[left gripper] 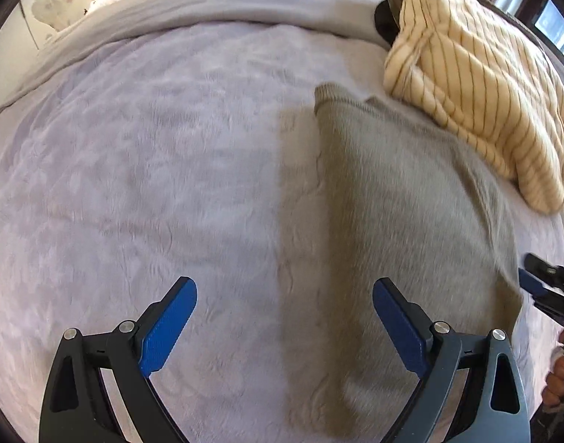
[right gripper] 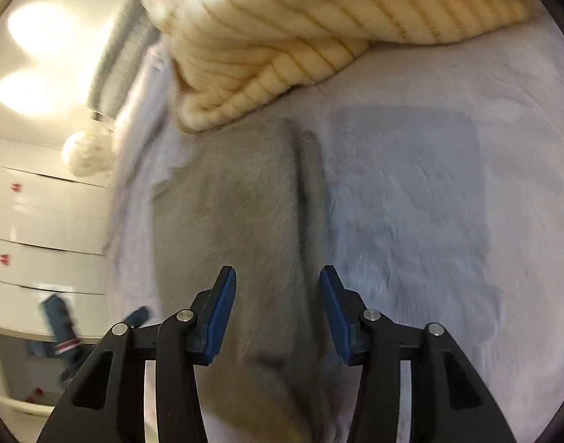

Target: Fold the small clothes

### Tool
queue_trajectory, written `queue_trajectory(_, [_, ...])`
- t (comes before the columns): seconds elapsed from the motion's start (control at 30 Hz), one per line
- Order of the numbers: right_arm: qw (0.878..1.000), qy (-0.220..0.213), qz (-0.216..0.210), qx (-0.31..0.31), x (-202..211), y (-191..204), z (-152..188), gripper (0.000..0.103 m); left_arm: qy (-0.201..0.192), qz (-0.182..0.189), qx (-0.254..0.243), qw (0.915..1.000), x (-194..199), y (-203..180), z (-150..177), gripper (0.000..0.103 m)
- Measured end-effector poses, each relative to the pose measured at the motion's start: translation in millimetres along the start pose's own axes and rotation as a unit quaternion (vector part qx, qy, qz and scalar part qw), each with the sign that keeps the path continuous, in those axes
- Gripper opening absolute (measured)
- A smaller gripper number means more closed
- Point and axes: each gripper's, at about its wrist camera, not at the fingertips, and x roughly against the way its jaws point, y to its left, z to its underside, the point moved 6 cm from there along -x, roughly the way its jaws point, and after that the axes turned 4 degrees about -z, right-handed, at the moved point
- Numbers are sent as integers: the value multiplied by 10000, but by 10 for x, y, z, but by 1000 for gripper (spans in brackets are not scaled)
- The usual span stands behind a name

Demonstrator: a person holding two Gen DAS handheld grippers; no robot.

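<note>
Frankly, with my left gripper [left gripper: 284, 313] and right gripper [right gripper: 277, 304] both spread and empty above the flat grey-brown knitted garment [left gripper: 403, 214] on the pale lilac plush bedspread [left gripper: 141, 170], I might pinch bedspread or snag the overlapping cream striped sweater [left gripper: 477, 85].

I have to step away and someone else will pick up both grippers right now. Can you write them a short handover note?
Left gripper: open, holding nothing, hovering over the bedspread just left of the grey garment.
Right gripper: open, empty, above the grey garment's near edge.
Grey garment: lying flat on the bed, apparently folded lengthwise into a long strip; motion blur hides the details.
Cream striped garment: bunched in a heap at the grey one's far end, overlapping it, not folded.
Done: probably the grey garment's side fold.
Left: fold the grey garment across, then spread and fold the striped one.
</note>
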Motion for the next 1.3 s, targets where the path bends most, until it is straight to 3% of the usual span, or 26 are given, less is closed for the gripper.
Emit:
queue_trajectory(0.03, [9999,134,10,-35,-89,-12,-38,43,19,34,44,10000,-6,-4,-24,97])
queue_trajectory(0.07, [9998,190,-32,-74,-140,-15,-59,24,49,76,91,9999,-15,-7,-57,97])
queue_trajectory(0.23, [9994,-5,70,328,-23,92,4,21,29,141,0,9999,-48,-59,-173,97])
queue_trajectory(0.33, [9996,55,266,24,-89,-116,53,20,115,115,-75,9998,-143,-88,-194,97])
queue_trajectory(0.47, [9995,48,161,-252,-106,-235,86,20,309,164,-59,9994,-272,-144,-145,97])
queue_trajectory(0.63, [9990,101,27,-431,-24,-319,137,30,341,162,-45,9993,-299,-138,-149,97])
queue_trajectory(0.83, [9990,88,-143,-403,107,-287,158,32,347,109,-69,9993,-308,-141,-145,97])
queue_trajectory(0.87, [9991,81,-179,-384,120,-274,159,38,349,94,-72,9993,-311,-145,-141,97])
queue_trajectory(0.9, [9990,70,-228,-367,133,-263,156,52,352,88,-75,9993,-316,-154,-138,97])
queue_trajectory(0.97, [9990,4,-311,-333,150,-231,135,68,356,77,-81,9993,-316,-162,-136,97])
queue_trajectory(1.3, [9983,335,-369,-285,-25,-229,123,68,375,62,-129,9992,-334,-153,-133,97])
